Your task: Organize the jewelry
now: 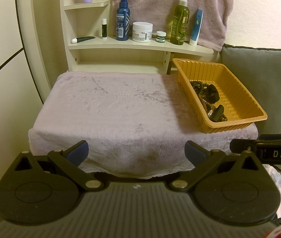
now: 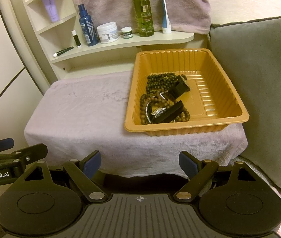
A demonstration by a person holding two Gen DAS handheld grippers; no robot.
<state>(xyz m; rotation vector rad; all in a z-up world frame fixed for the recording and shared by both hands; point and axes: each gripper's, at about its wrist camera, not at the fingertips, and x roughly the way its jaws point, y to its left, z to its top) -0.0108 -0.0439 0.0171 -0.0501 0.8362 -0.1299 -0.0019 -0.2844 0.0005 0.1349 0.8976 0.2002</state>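
jewelry (image 2: 164, 99) lies heaped in the left half of the orange tray (image 2: 215, 59): dark bead strings, a brown bead bracelet, a watch with a silver face and black bands, all tangled and touching, which looks like a gathering place that keeps small pieces from sinking into the towel (image 2: 81, 109) draped over the worktop. the tray sits at the right edge of the towel, beside the grey cushion (image 2: 259, 79); the rest of the towel is bare, so this fits either a sorted pile or one waiting to be laid out. the right gripper (image 2: 140, 163) and left gripper (image 1: 136, 151) both hang back at the near edge, fingers spread wide, holding nothing. the right view looks down into the tray and shows each piece; the left view sees only a sliver of beads past the tray wall, but shows the right gripper from the side and more of the shelf (image 1: 140, 45) with bottles.
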